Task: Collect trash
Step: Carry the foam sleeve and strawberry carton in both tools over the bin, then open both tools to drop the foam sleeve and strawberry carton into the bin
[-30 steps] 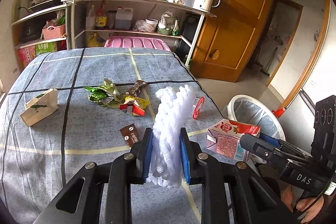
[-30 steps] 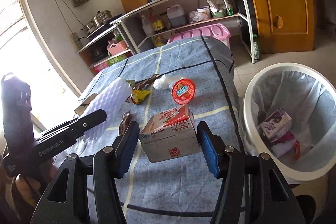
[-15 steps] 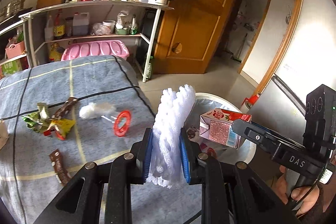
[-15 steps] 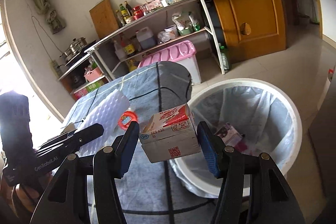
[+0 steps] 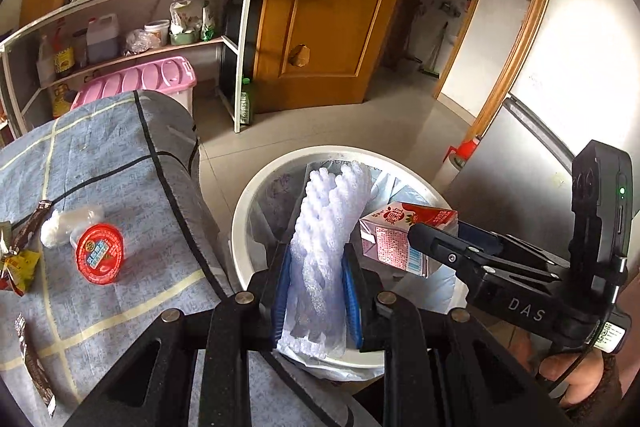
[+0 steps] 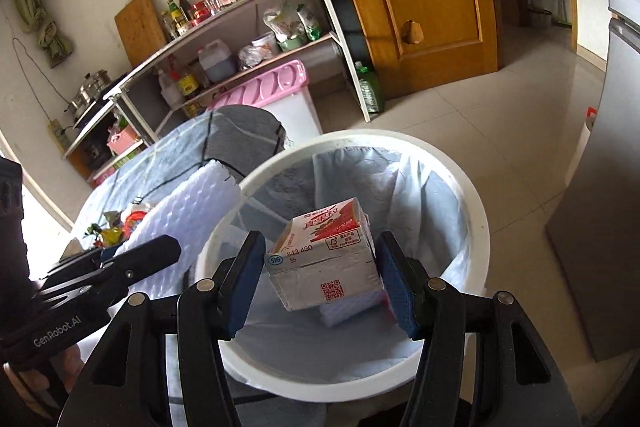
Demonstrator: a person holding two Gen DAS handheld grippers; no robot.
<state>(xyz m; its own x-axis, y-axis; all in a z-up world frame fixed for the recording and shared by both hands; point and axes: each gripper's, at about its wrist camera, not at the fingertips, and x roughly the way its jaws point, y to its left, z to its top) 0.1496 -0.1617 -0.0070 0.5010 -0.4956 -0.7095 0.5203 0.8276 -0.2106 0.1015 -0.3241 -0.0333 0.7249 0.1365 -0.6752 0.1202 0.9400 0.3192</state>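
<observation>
My left gripper (image 5: 316, 291) is shut on a white foam sleeve (image 5: 324, 239) and holds it over the rim of the white lined trash bin (image 5: 256, 187). My right gripper (image 6: 320, 279) is shut on a red and white milk carton (image 6: 324, 255) and holds it above the bin's opening (image 6: 472, 203). The carton (image 5: 400, 235) and the right gripper also show in the left wrist view. The foam sleeve (image 6: 188, 219) shows at the left in the right wrist view.
On the blue checked tablecloth (image 5: 120, 155) lie a red round lid (image 5: 99, 253), a white wad (image 5: 68, 221), snack wrappers (image 5: 20, 263) and a brown wrapper (image 5: 32, 359). A shelf rack (image 5: 160, 27), a pink box (image 5: 136, 83), a wooden door (image 5: 340, 7) and a grey fridge (image 5: 520, 179) stand around.
Both grippers have swung right from over the table to above the trash bin, each with its item held in it. The bin now fills the middle of both views.
</observation>
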